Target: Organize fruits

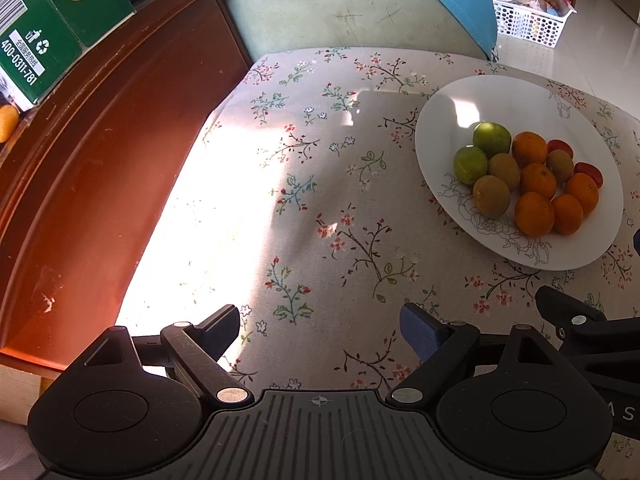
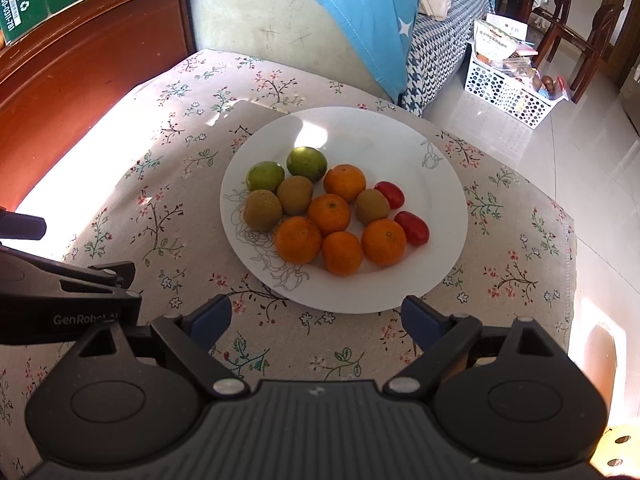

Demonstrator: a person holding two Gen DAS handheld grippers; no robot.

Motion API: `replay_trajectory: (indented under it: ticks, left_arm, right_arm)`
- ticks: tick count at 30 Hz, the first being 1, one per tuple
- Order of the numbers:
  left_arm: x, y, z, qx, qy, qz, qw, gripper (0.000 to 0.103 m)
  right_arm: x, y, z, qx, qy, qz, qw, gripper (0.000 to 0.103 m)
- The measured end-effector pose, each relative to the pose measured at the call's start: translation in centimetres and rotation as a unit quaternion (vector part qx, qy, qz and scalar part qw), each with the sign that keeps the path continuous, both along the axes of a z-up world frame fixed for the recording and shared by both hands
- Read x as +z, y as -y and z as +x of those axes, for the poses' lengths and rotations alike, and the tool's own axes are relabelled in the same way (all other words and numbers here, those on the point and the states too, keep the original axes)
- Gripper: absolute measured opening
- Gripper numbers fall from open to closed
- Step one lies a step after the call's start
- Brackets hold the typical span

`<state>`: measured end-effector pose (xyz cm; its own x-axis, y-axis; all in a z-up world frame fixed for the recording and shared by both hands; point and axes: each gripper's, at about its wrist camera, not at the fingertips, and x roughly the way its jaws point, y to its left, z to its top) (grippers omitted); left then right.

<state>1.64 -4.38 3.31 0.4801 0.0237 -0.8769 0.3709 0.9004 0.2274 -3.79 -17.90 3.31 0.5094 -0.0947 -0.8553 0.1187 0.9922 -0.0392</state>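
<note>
Fruits sit together on one white plate (image 2: 432, 264), which rests on a floral tablecloth (image 2: 168, 168) near the cloth's right edge. Contents: five oranges (image 2: 329, 213), three brown kiwifruit (image 2: 262, 209), two green citrus fruits (image 2: 306, 164), and two small red oval tomatoes (image 2: 412, 227).

Grouping, as it lies now: the green pair is at the far left of the pile, touching each other. Two kiwifruit touch just in front of them; the third kiwifruit (image 2: 372, 206) lies apart, among the oranges and beside the tomatoes. The oranges fill the middle and near side. The tomatoes lie along the right side. The far half of the plate is bare.

My right gripper (image 2: 316, 318) hovers just short of the plate's near rim, jaws apart and holding nothing. My left gripper (image 1: 320, 330) hovers over bare cloth to the left of the plate, jaws likewise apart and holding nothing.

Assessment: all fruit is on the plate and loosely sorted by kind. This fits a nearly finished sort; it equally fits a pile awaiting sorting.

Handling notes, should any fruit be gripped:
- Close across the widest part; round fruit rolls out of an off-centre grip.
- Neighbours touch, so approach from above to avoid nudging them.
- Tomatoes are likely soft; clamp lightly.
- The plate may slide on cloth.
</note>
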Motion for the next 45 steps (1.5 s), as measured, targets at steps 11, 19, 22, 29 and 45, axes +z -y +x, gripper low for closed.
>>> replay_trajectory:
  ticks: [11, 19, 22, 29, 45]
  left_arm:
    - [0.0, -3.1, -1.2, 0.021, -0.002, -0.007, 0.9998, 0.089]
    - [0.8, -5.6, -1.7, 0.041, 0.003, -0.021, 0.9989, 0.09]
    - [0.9, -6.6, -1.4, 0.052, 0.003, -0.021, 0.9984, 0.09]
    - [0.8, -7.4, -1.3, 0.058, 0.0, -0.022, 0.9981, 0.09]
    - [0.5, -7.3, -1.3, 0.054, -0.013, -0.029, 0.998, 0.09]
  right_arm:
    - [0.1, -2.3, -0.6, 0.051, 0.018, 0.009, 0.999, 0.091]
    - [-0.2, -4.3, -1.8, 0.127, 0.033, 0.002, 0.991, 0.091]
    - [-0.4, -5.2, -2.6, 0.168, 0.039, 0.007, 0.985, 0.091]
    - [-2.3, -8.2, -4.5, 0.275, 0.026, 0.037, 0.96, 0.091]
    - [-5.7, -9.2, -5.0, 0.283, 0.08, 0.044, 0.955, 0.102]
